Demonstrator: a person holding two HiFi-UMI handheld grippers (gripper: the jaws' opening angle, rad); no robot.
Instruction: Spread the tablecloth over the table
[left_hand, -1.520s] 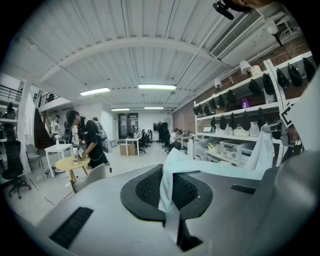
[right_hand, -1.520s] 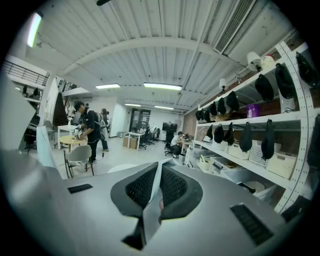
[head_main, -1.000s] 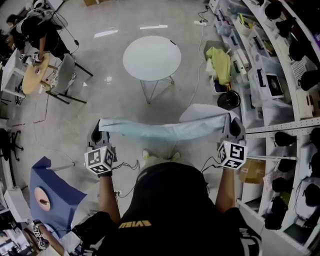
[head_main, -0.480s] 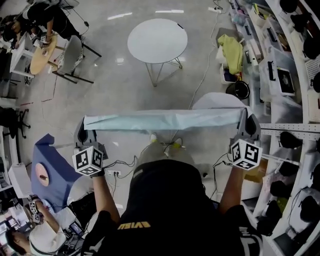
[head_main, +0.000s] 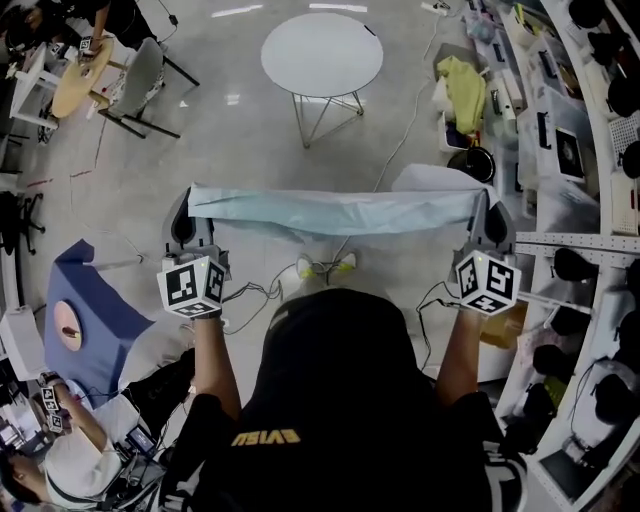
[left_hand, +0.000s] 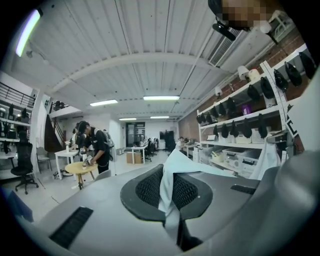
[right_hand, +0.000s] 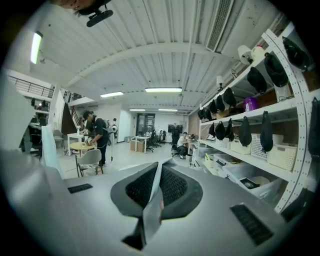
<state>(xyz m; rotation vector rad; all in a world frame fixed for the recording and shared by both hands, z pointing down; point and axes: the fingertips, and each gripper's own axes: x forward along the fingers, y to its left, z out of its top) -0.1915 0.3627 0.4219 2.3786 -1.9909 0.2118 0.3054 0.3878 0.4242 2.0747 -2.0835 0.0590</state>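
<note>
I'm looking down on a workshop with a polished grey floor. The round white tabletop stands at twelve o'clock and shelving runs down the three o'clock side.

The tablecloth has changed shape. A second ago it sagged in a loose curve between my hands; now it is a straight, taut pale-blue band across the middle of the head view, and my two hands are set wider apart. The tabletop also sits closer to the top edge of the head view than it did. I take that to mean the leading edge is drawn out and ready to lay. The cloth is well apart from the tabletop, though, so none of the spreading is done yet and I have floor to cross first.

The left claw is clamped tight on the cloth's nine o'clock end, and in the left gripper view the fabric stands up out of the closed pads. The right claw is clamped just as tight on the three o'clock end, where a thin fold is pinched between its pads. The rest of the cloth hangs below the band (how far, I can't see past my own body).

As for containers, a dark round tub sits on the floor at about two o'clock, and I can't make out what is in it. Just beyond it is a heap of yellow-green cloth. The right gripper view shows white baskets on a shelf and a clear tub lower down. What they hold is too small to tell.
</note>
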